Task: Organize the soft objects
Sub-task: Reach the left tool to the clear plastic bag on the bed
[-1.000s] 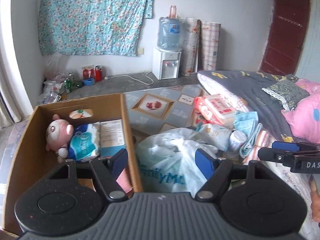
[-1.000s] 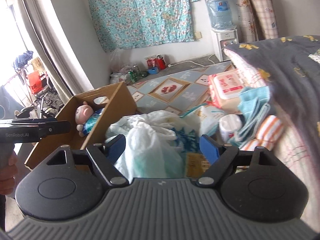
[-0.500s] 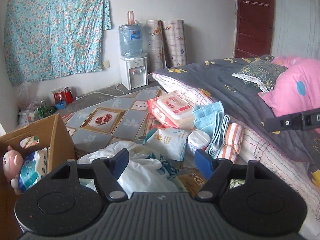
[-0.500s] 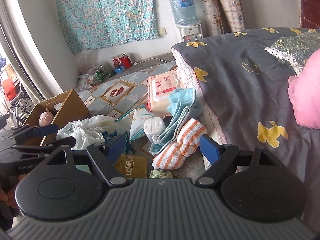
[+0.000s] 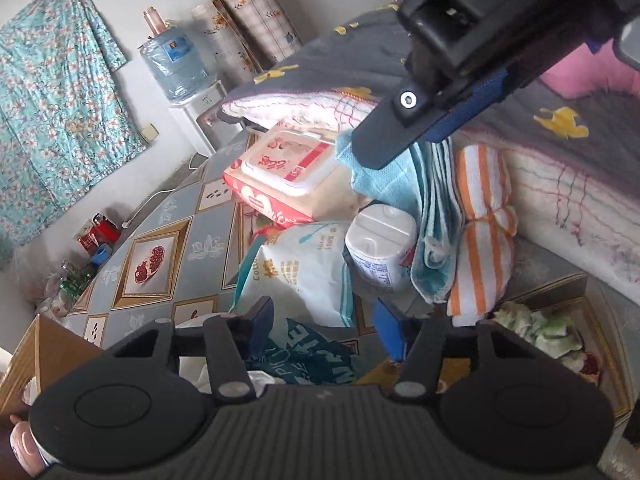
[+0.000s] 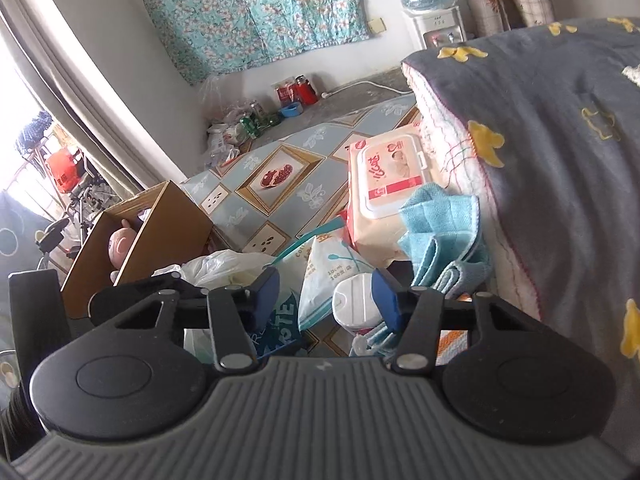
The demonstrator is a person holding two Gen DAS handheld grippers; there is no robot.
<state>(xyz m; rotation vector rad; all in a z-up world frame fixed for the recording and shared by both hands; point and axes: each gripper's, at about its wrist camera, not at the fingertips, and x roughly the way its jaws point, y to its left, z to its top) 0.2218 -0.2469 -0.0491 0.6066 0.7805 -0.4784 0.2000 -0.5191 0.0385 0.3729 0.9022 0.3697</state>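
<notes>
A pile lies on the floor by the bed: a wet-wipes pack (image 5: 288,176), a folded blue towel (image 5: 432,216), an orange-striped towel (image 5: 480,232), a white tub (image 5: 380,240) and a cotton-pad bag (image 5: 296,276). My left gripper (image 5: 326,326) hovers over the bag and a dark teal bag (image 5: 312,352), jaws closing, pads touching nothing. My right gripper (image 6: 326,296) hangs above the tub (image 6: 356,304) and the cotton-pad bag (image 6: 324,268), jaws closing too, with no grip showing. A cardboard box (image 6: 160,232) with a pink plush toy (image 6: 120,240) stands to the left.
The bed with a grey blanket (image 6: 560,140) walls off the right side. A white plastic bag (image 6: 216,264) lies beside the box. A crumpled green cloth (image 5: 536,328) sits near the bed. Bottles (image 6: 296,92) and a water dispenser (image 5: 188,96) line the far wall.
Both grippers swung from the box and plastic bag over to the pile by the bed and sank lower. Both pairs of jaws narrowed. The right gripper now crosses the top of the left view.
</notes>
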